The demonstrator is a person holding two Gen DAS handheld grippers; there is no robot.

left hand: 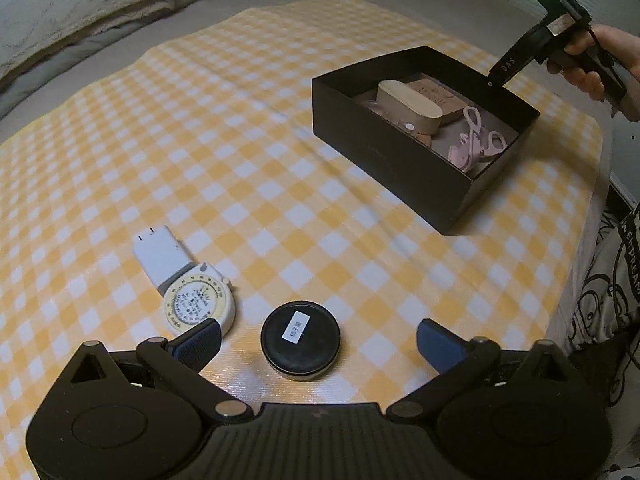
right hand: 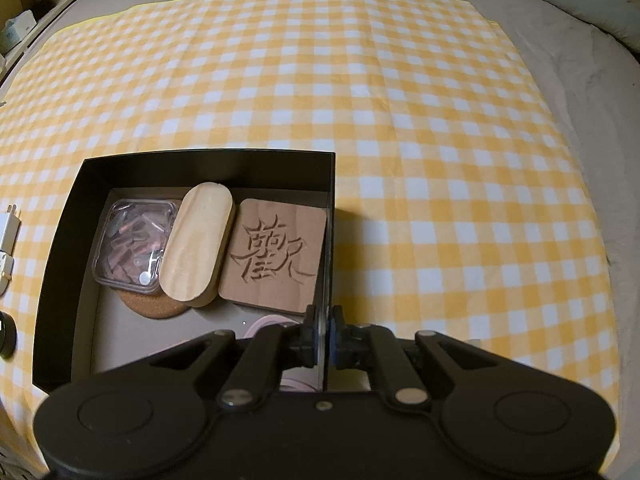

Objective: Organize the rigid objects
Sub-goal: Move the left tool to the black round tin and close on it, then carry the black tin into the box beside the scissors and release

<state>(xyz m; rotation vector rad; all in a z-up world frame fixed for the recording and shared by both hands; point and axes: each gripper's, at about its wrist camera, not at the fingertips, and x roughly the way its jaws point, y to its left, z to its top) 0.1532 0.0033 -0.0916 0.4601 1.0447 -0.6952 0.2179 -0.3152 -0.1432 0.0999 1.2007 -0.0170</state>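
Tin [left hand: 300, 346], round and black with a small white label on its lid, lies flat on the yellow-and-white checked cloth [left hand: 248, 152], between the two blue pads of the left hand-held gripper [left hand: 318, 340]. Jaws of that gripper stand wide apart, one pad on each side of the tin, neither pad touching it; nothing is grasped. Left pad overlaps the edge of a round cream tape measure [left hand: 199, 304] in the left wrist view; contact cannot be told. Tape measure lies just left of the tin, touching a white plug adapter [left hand: 160, 254] beyond it.

Black open box [left hand: 404, 160] sits on the cloth well apart from the tin, farther off and to the right. Inside, seen from the right wrist: clear plastic case [right hand: 134, 244] with small reddish pieces, oval wooden block [right hand: 197, 248] leaning over it, square brown tile [right hand: 276, 254] with a carved character, and a cork disc [right hand: 154, 306] partly under the case. Pink scissors [left hand: 478, 140] lie at the near end of the box in the left wrist view.

Right hand-held gripper [right hand: 325, 326] is clenched on the right wall of the box, thin wall pinched between its pads. Hand [left hand: 592, 64] of a person grips its handle.

Cloth is spread on a grey bed [right hand: 592, 92]
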